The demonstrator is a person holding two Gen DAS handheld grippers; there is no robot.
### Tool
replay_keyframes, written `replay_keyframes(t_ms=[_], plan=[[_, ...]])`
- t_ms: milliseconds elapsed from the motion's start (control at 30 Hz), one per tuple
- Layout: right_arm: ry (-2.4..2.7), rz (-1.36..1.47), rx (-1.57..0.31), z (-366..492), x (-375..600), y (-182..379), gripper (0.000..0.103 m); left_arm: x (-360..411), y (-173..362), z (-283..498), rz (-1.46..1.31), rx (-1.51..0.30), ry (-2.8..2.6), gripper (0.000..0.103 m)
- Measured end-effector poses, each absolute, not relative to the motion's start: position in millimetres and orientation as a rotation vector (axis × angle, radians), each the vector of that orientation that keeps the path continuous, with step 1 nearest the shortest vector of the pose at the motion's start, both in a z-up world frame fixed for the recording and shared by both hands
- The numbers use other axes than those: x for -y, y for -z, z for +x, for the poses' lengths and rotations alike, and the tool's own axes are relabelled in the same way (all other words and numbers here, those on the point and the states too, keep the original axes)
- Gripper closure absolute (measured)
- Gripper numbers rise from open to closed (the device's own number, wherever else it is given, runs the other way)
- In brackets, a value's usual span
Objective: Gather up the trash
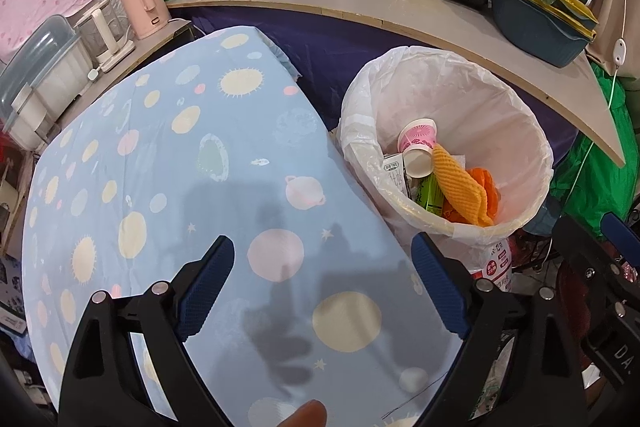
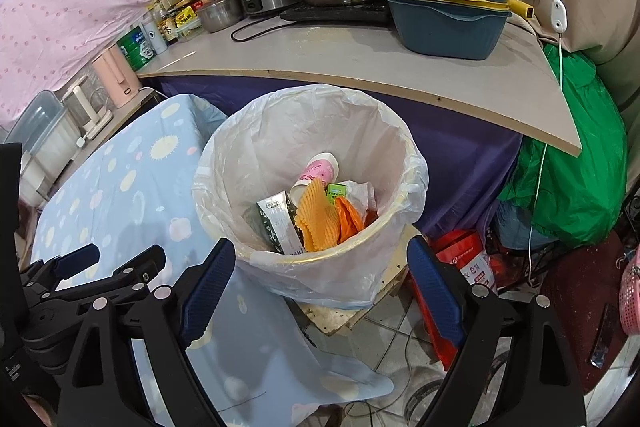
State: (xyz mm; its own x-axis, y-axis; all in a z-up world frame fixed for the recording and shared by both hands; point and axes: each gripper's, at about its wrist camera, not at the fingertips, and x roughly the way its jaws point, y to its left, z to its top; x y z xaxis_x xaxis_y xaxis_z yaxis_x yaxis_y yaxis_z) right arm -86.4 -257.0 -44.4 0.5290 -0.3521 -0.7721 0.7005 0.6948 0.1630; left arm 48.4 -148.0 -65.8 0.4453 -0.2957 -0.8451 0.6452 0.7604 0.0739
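A: Starting far left of the left wrist view: pale blue tablecloth (image 1: pixel 168 163) dotted with suns and planets, filling the left and centre of frame. Left gripper (image 1: pixel 322 291) low in the middle, blue pads spread wide, nothing between them, only cloth beneath.

B: Further right in that same view, the lined trash bin (image 1: pixel 520 115) sitting just beside the table edge. Inside it, a pink paper cup (image 1: pixel 418 139) on its side, an orange netted wrap (image 1: pixel 460 183) draped over a green carton (image 1: pixel 432 195).

A: Switching to the right wrist view. Lower left, the other gripper's black frame poking in over the cloth. Centre frame, the bin again (image 2: pixel 360 131), white liner folded over the rim, trash piled at the bottom: cup (image 2: pixel 320 169), orange wrap (image 2: pixel 318 213), a green-and-white packet (image 2: pixel 280 223).

B: Right gripper (image 2: pixel 320 287) at bottom centre, fingers parted wide and empty, bin rim showing between them. Right of that, red box (image 2: pixel 460 255) on the tiled floor, green bag (image 2: pixel 580 167) at the far right edge. Counter (image 2: pixel 360 55) of pots across the top.
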Motion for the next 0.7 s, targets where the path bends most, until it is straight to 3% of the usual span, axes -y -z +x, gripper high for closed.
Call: replay_keyframes(t_ms=[700], plan=[[0.669,0.494,-0.808,-91.4,261.6,48.8,0.017,150.0,67.2,38.9,0.445,-0.934,0.6,0.017]])
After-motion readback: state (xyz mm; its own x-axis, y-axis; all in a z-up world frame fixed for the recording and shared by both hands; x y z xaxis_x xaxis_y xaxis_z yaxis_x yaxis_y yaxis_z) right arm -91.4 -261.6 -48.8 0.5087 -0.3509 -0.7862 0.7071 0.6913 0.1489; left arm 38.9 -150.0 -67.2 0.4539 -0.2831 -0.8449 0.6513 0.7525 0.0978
